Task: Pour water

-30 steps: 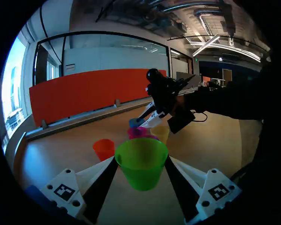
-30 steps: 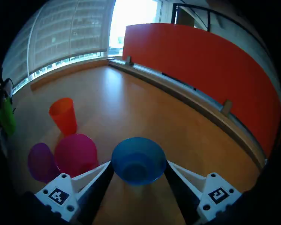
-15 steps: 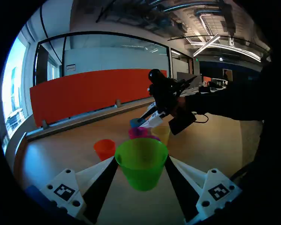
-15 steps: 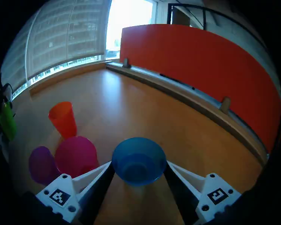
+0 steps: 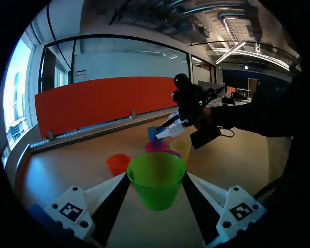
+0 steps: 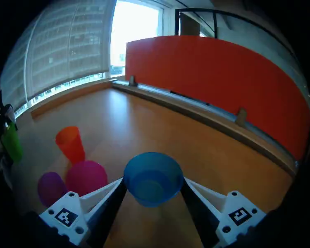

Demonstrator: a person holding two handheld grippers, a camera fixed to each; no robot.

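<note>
My left gripper [image 5: 155,178] is shut on a green plastic cup [image 5: 156,188], held upright above the wooden table [image 5: 72,165]. My right gripper [image 6: 153,184] is shut on a blue cup [image 6: 153,177], also upright and lifted off the table. In the left gripper view, the right gripper [image 5: 168,129] hangs farther off with the blue cup [image 5: 153,132], above the other cups. At the far left of the right gripper view is the green cup [image 6: 11,143]. I cannot tell whether either cup holds water.
Standing on the table are an orange cup [image 5: 118,163] [image 6: 70,143], a magenta cup [image 5: 156,146] [image 6: 86,177], a yellow cup [image 5: 180,148] and a purple cup [image 6: 51,188]. A dark sleeve [image 5: 254,118] reaches in from the right. A red partition [image 6: 221,78] borders the table's far edge.
The right gripper has lifted the blue cup higher and carried it a little to the right in the left gripper view. The table cups look smaller beneath it. The green cup stays put.
</note>
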